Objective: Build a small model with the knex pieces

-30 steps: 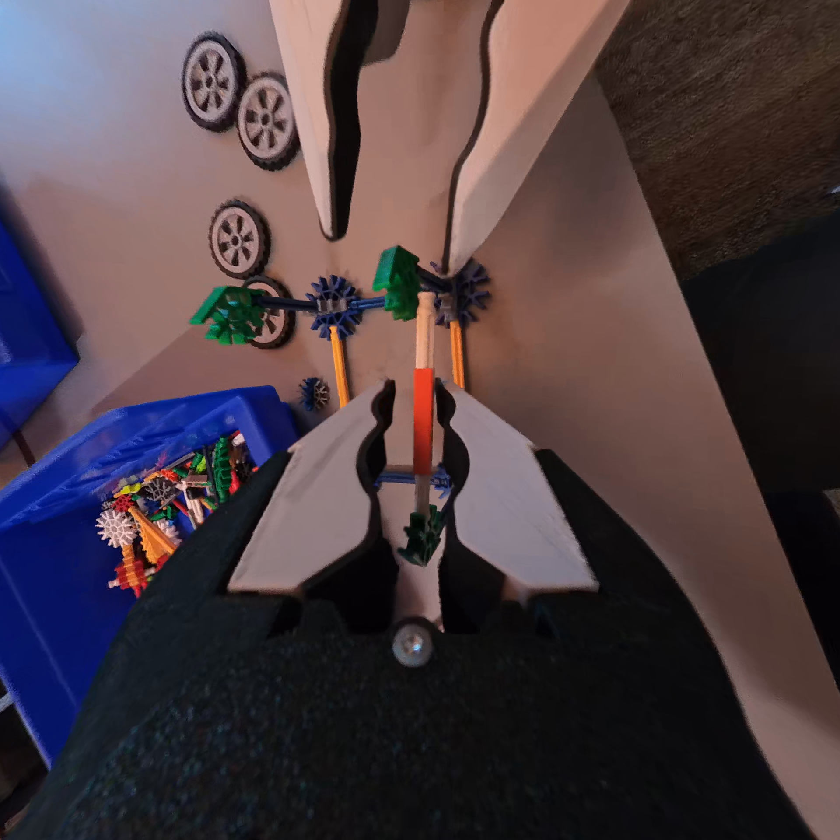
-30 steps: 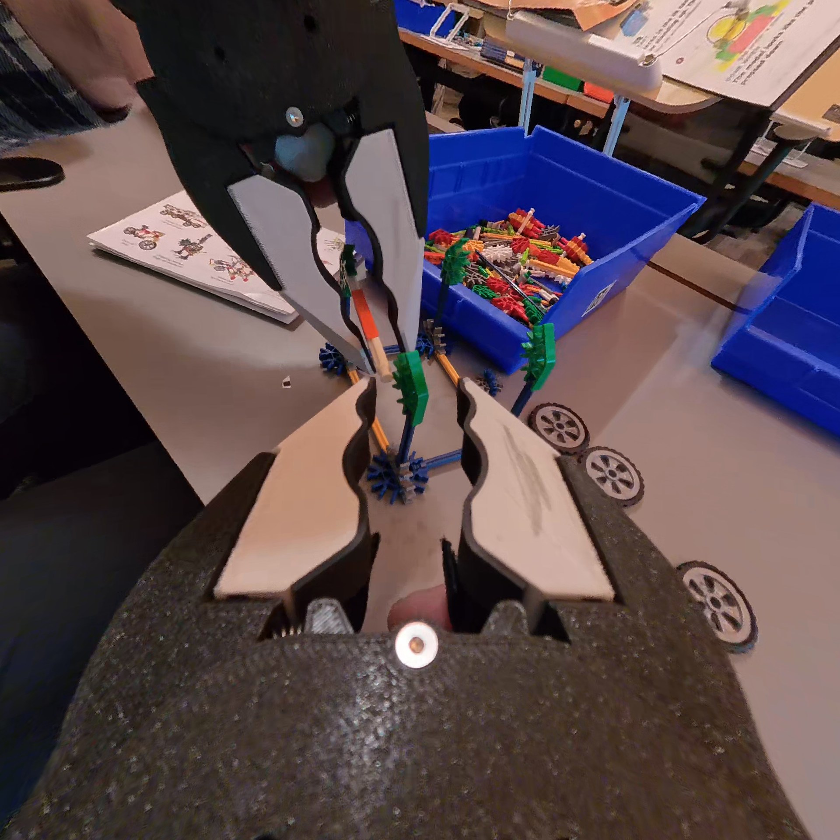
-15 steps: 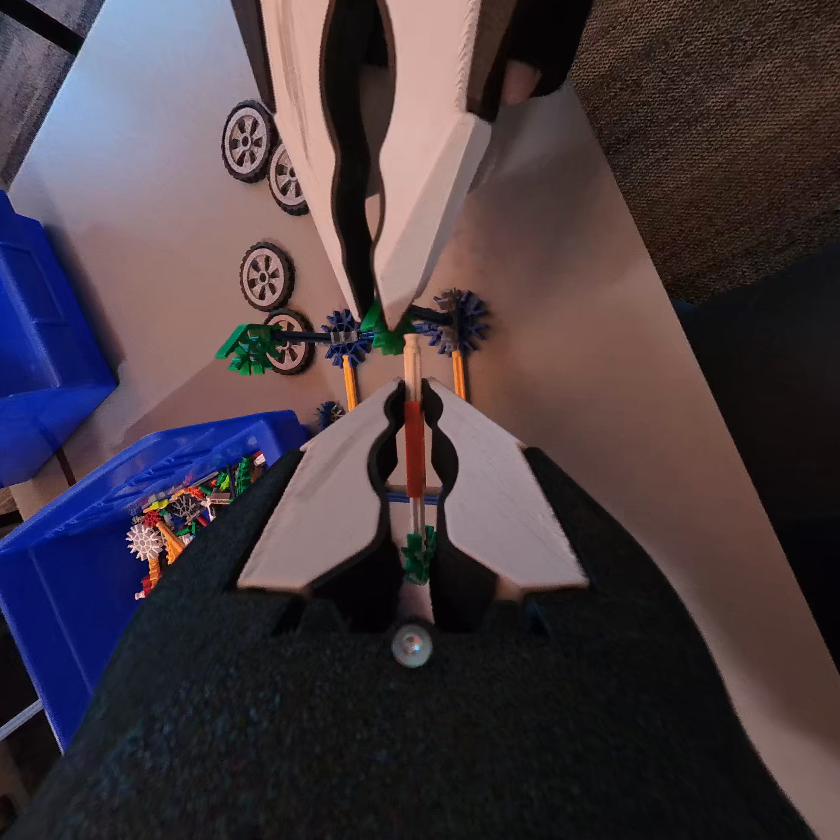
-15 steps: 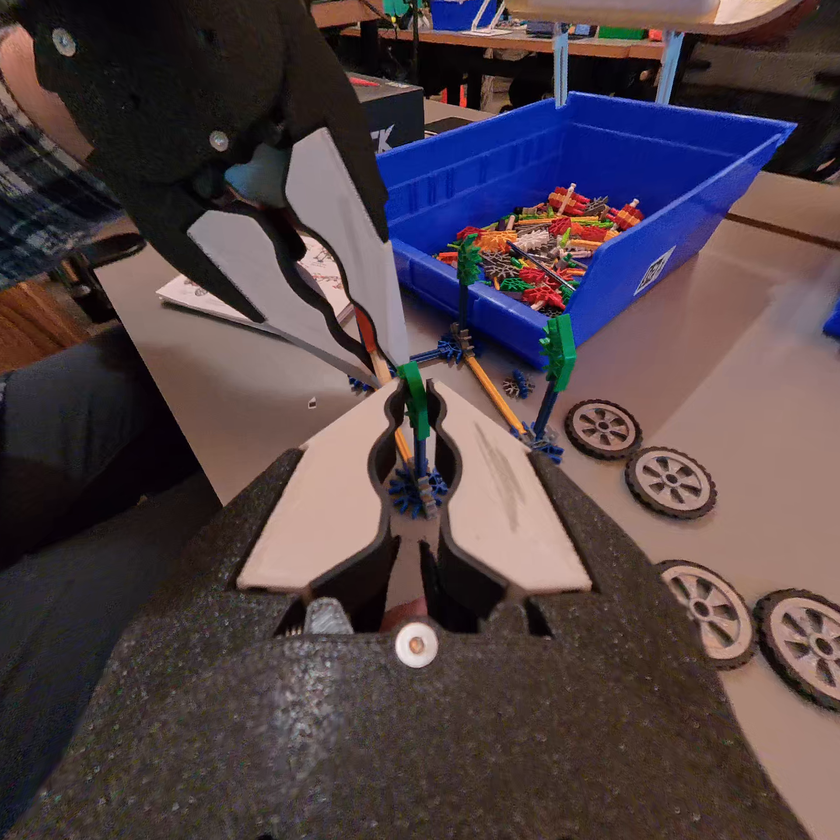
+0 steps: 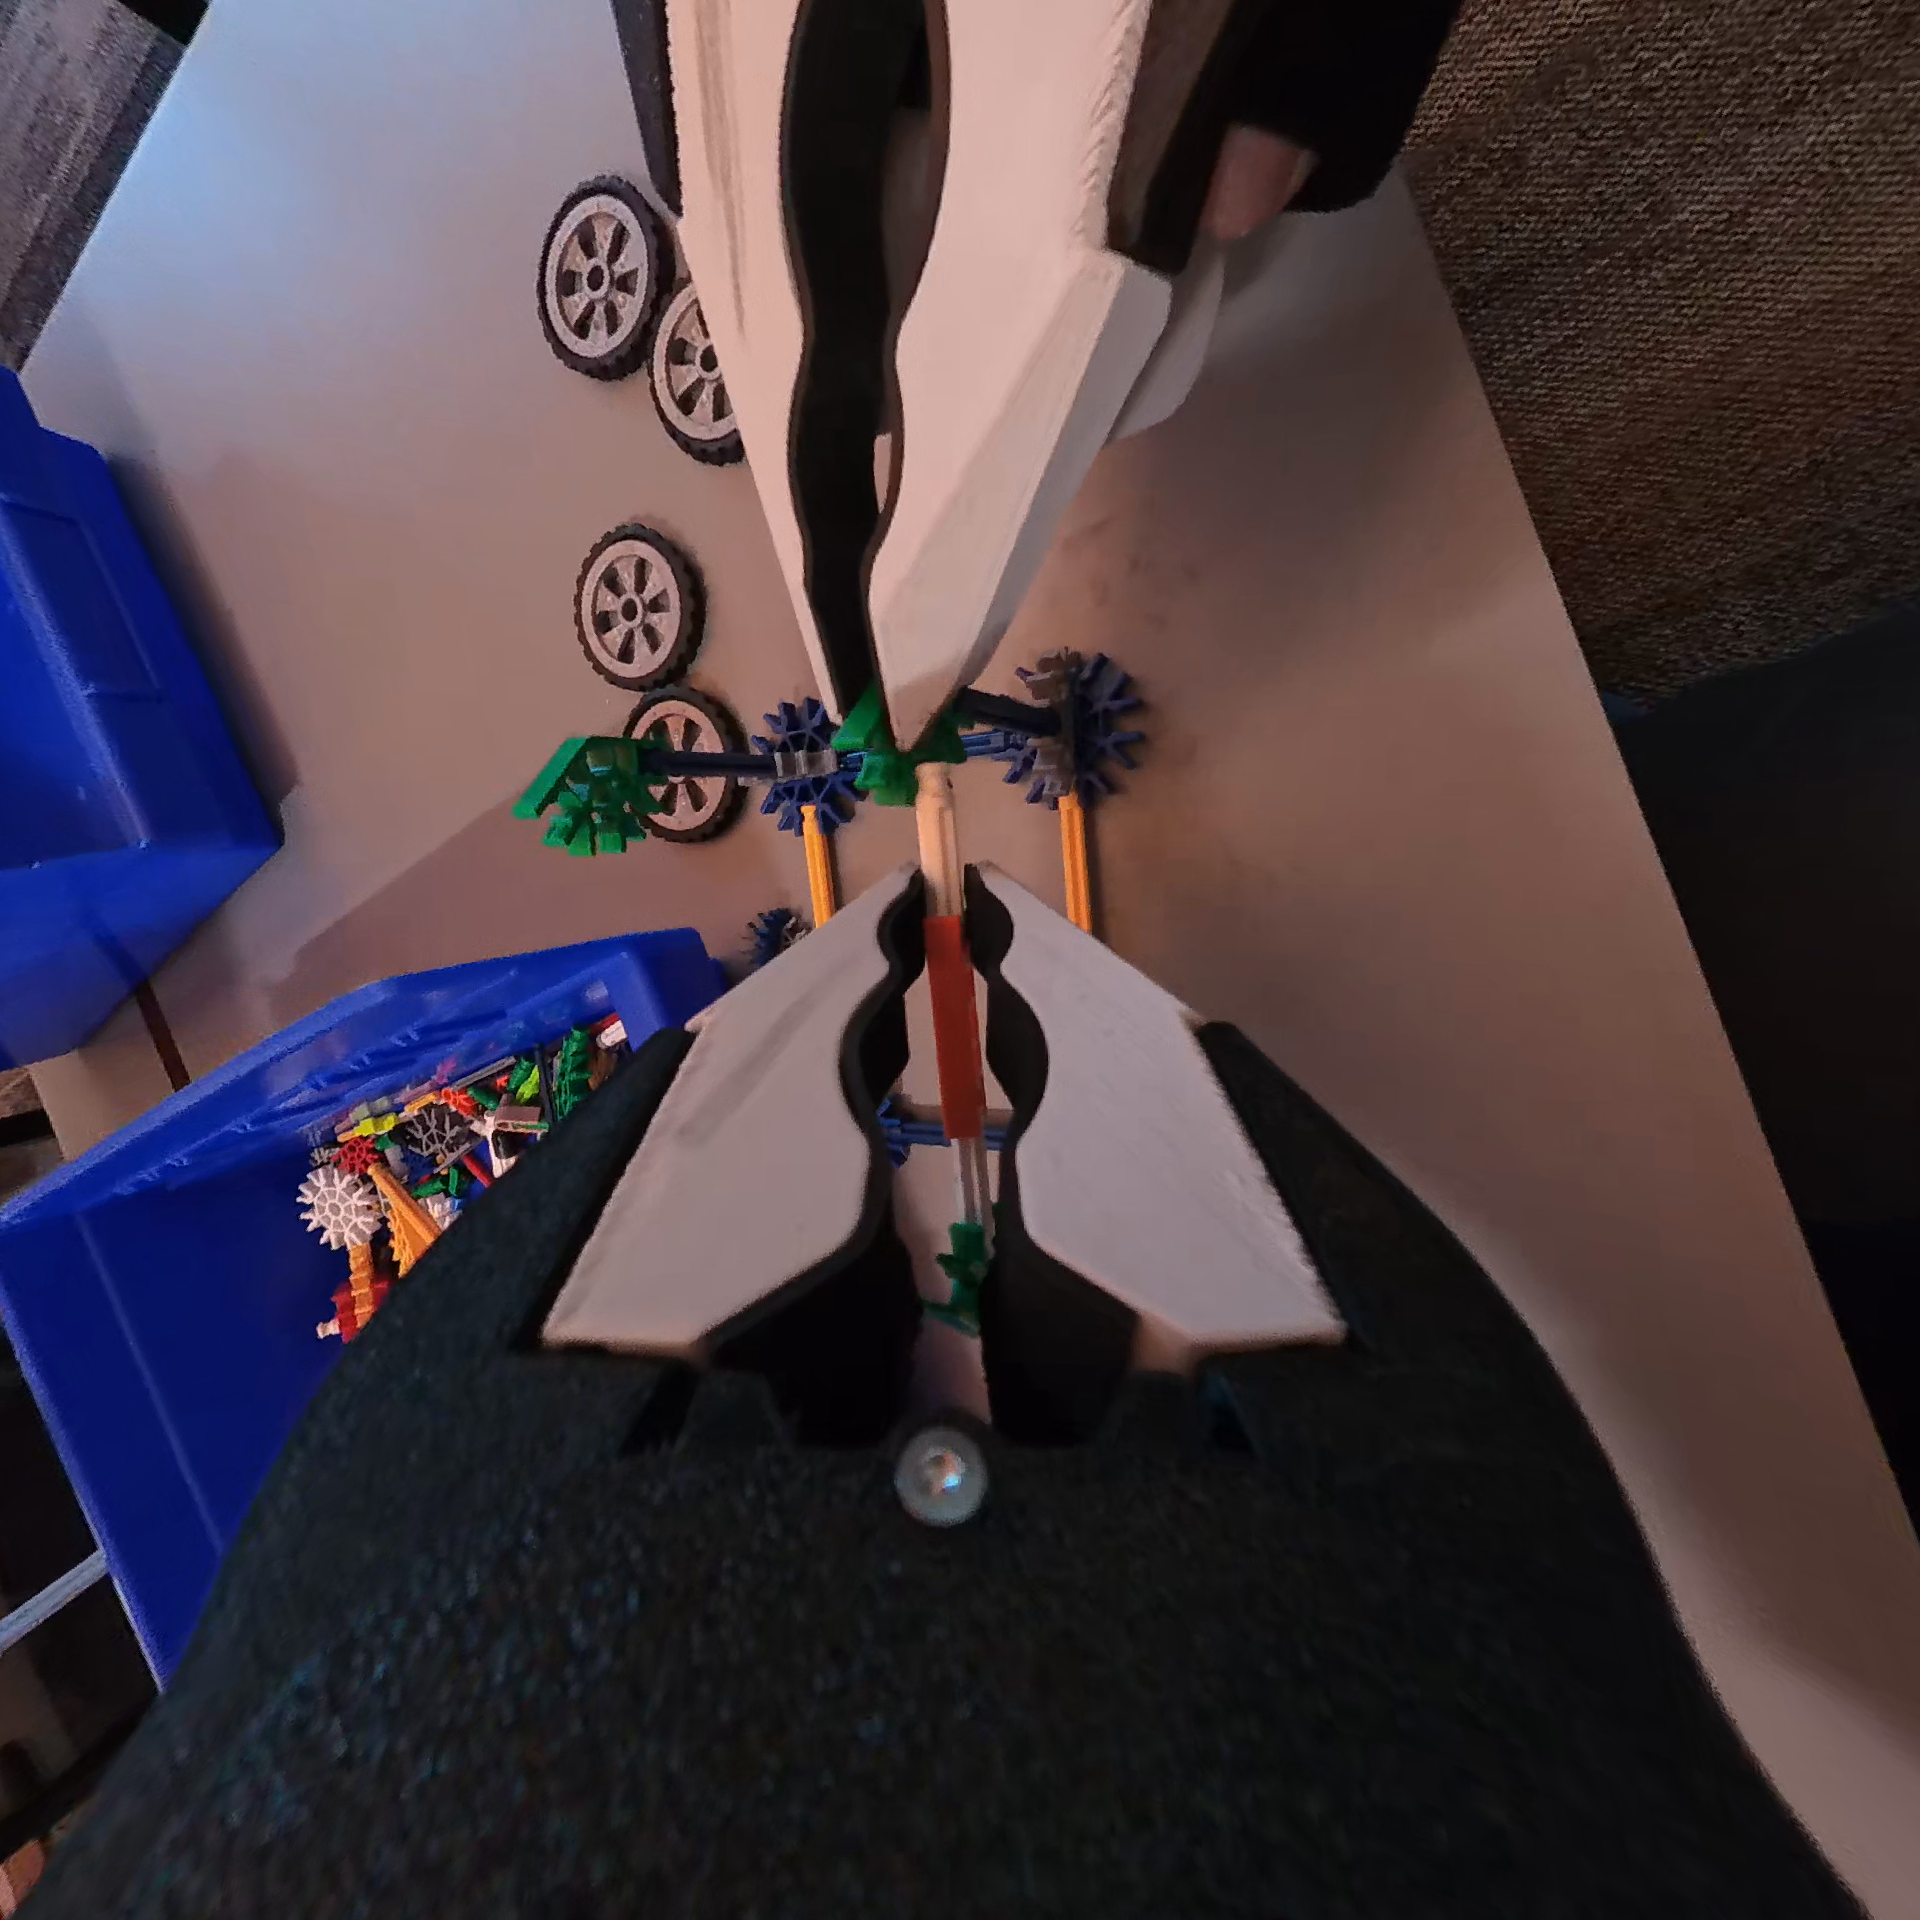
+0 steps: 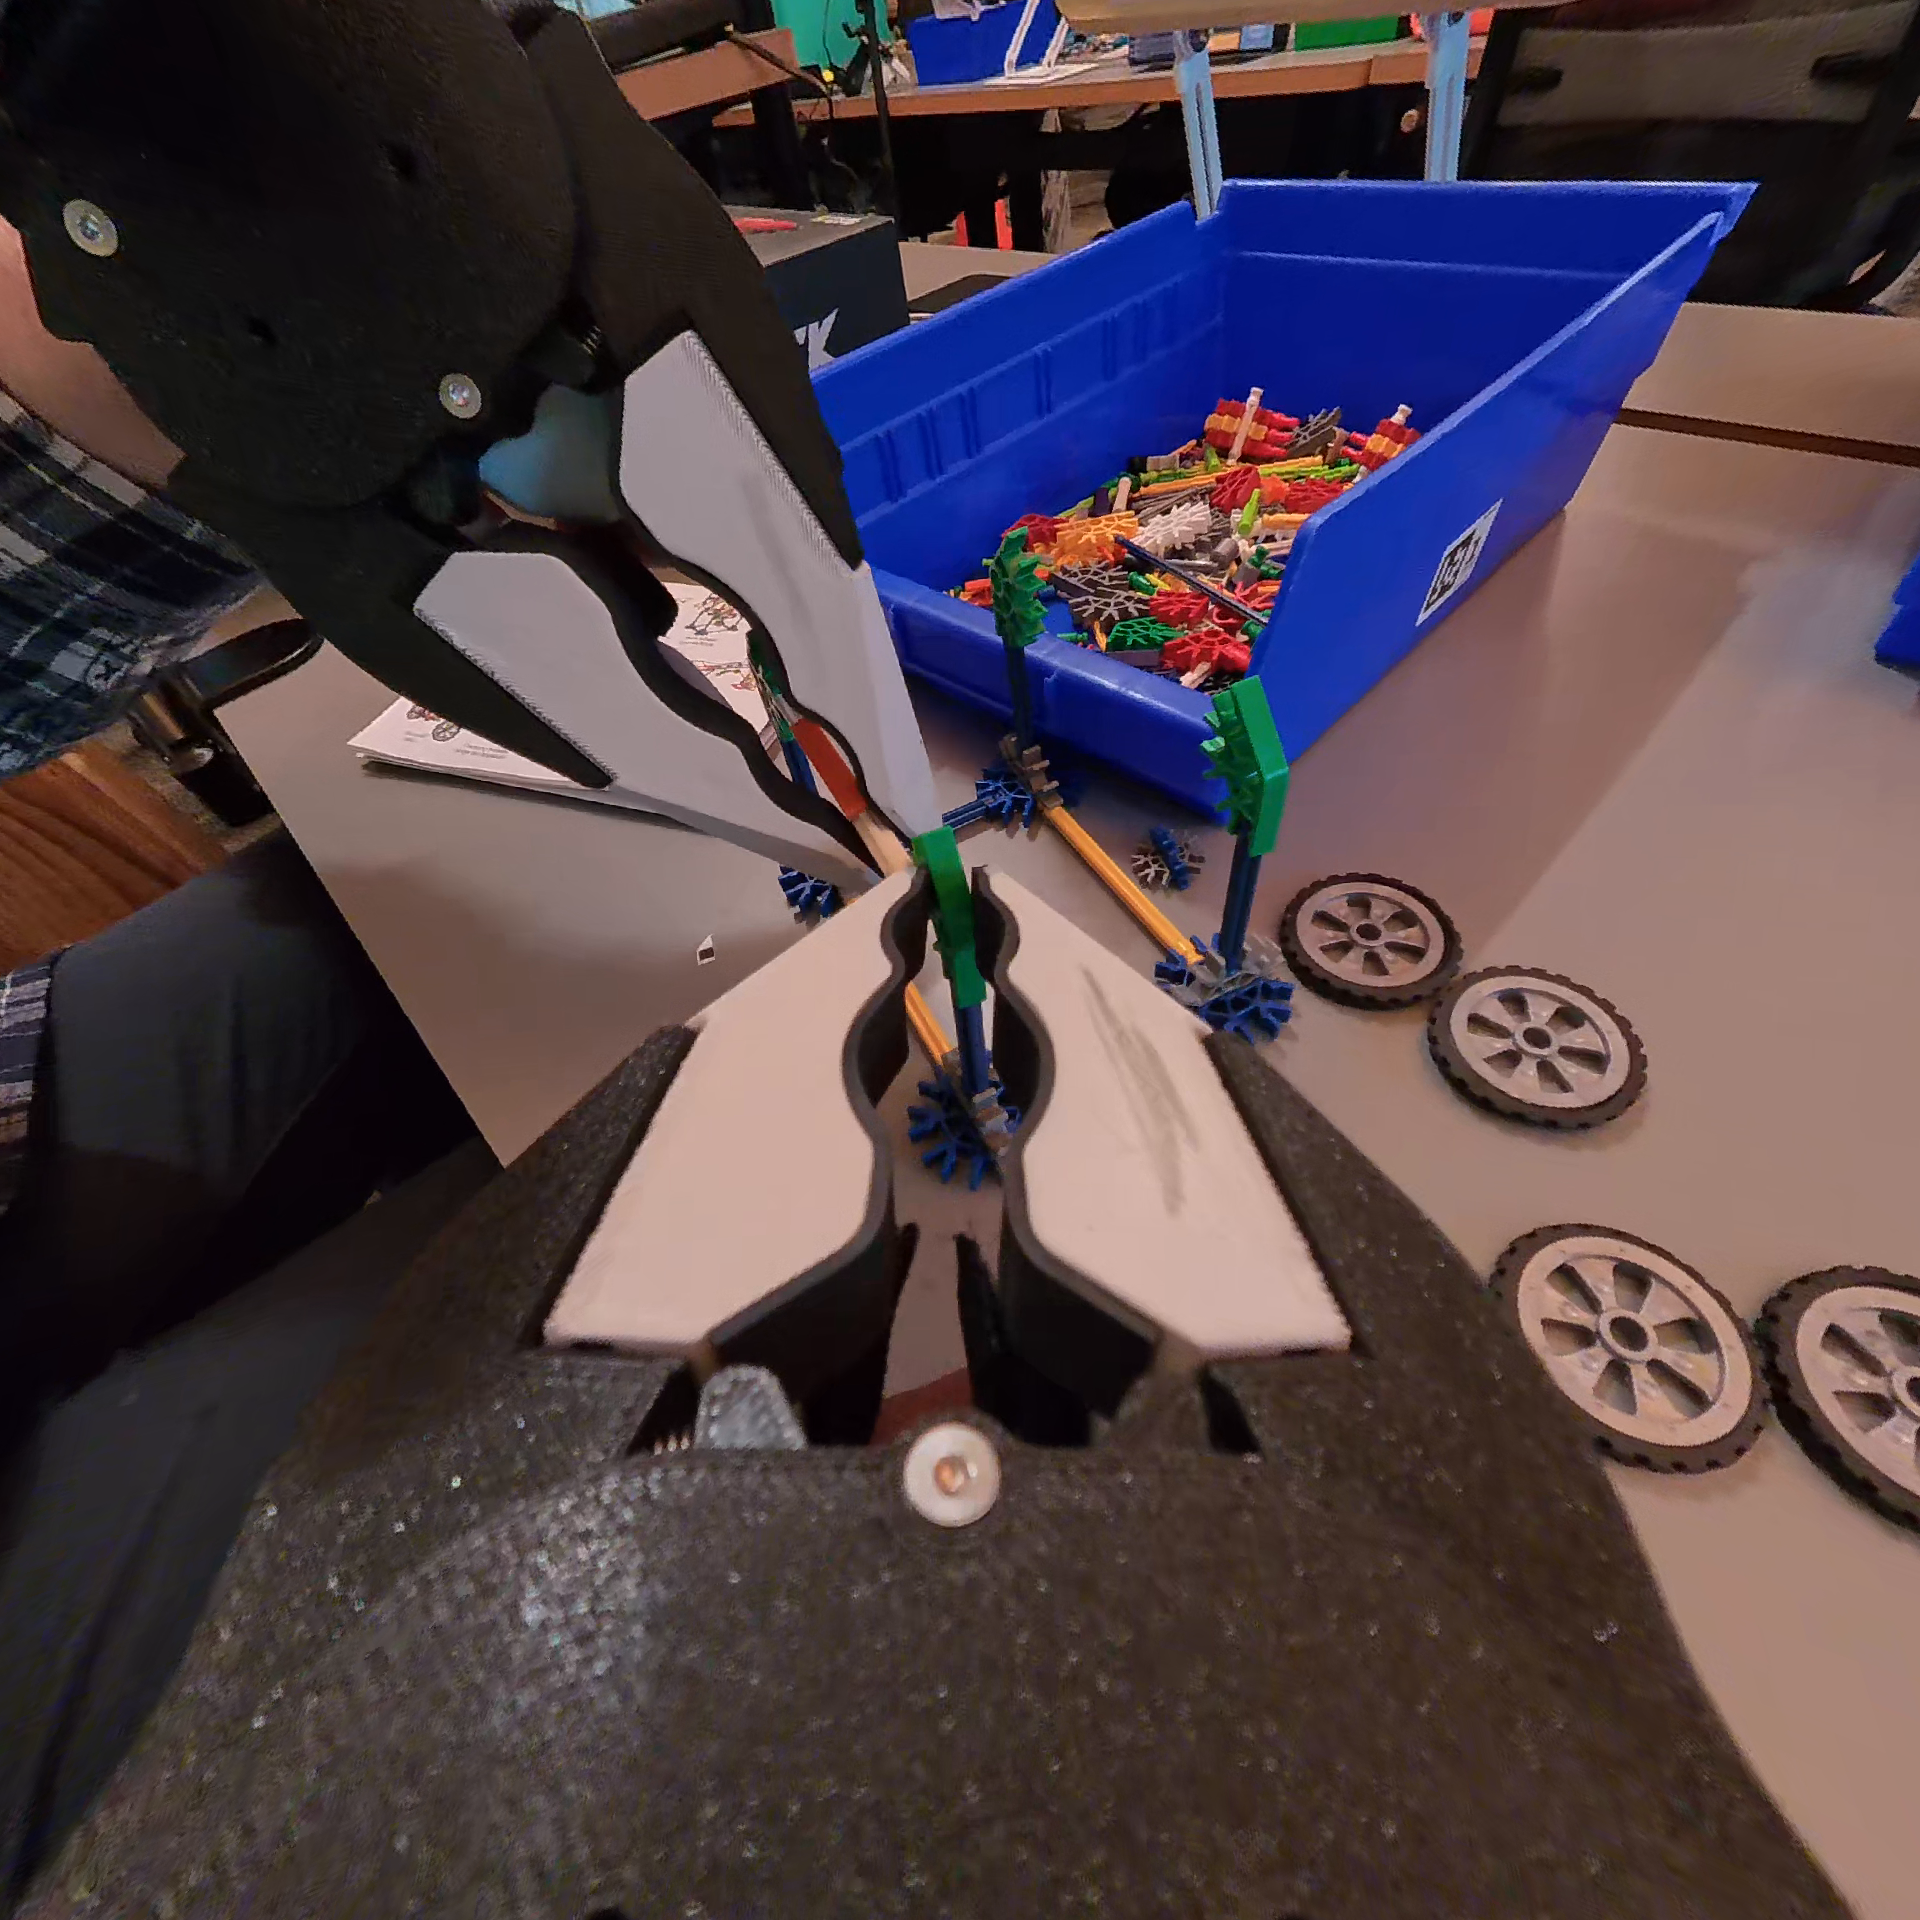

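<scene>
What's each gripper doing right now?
Left gripper: shut on the red-and-white rod.
Right gripper: shut on the green connector.

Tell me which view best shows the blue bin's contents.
The right wrist view: the blue bin sits open, its pile of pieces fully visible. The left wrist view catches only one corner of it, largely hidden behind the left gripper.

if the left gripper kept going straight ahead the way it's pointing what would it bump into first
Probably the green connector clamped by the right gripper. The left gripper is shut on a red-and-white rod whose tip sits just short of that connector; depth is hard to judge.
</scene>
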`<state>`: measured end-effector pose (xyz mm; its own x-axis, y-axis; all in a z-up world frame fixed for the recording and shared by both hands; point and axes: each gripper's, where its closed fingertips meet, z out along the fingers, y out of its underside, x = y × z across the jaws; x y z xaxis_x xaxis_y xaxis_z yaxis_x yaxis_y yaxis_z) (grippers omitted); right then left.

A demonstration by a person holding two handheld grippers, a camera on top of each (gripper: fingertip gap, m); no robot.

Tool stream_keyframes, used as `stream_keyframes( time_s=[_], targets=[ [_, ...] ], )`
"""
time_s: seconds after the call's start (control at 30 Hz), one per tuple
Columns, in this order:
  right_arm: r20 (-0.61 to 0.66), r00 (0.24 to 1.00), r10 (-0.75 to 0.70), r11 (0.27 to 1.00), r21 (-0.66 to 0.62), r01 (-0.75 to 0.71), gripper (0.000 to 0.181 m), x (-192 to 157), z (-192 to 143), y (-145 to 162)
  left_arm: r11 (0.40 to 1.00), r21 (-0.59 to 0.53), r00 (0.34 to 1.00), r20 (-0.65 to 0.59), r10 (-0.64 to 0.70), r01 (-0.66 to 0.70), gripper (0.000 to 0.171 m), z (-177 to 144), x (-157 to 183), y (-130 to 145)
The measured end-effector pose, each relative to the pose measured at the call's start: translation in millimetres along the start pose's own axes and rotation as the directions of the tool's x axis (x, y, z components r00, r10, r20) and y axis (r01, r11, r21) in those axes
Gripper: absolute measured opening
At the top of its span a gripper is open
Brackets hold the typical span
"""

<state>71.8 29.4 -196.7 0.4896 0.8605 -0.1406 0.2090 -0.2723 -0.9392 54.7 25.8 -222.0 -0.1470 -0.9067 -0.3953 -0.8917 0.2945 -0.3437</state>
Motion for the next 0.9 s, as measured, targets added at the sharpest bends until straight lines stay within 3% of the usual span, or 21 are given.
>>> stream_keyframes(
  time_s=[0.4,0.5,0.9],
  targets=[
    [0.031,0.999,0.038,0.999,0.008,-0.038,0.008,0,1,0,1.0,-0.004,1.0,0.004,0.0,0.0,0.005,2,-1,0],
    [0.104,0.993,0.048,0.998,0.027,-0.051,0.023,-6,-1,-3,1.0,0.002,1.0,0.006,0.012,-0.012,0.005,2,-1,-1],
    [0.163,0.959,-0.234,0.966,-0.077,0.248,0.019,-9,10,5,0.999,-0.009,1.0,-0.004,0.031,-0.031,0.005,2,-1,-1]
  ],
)
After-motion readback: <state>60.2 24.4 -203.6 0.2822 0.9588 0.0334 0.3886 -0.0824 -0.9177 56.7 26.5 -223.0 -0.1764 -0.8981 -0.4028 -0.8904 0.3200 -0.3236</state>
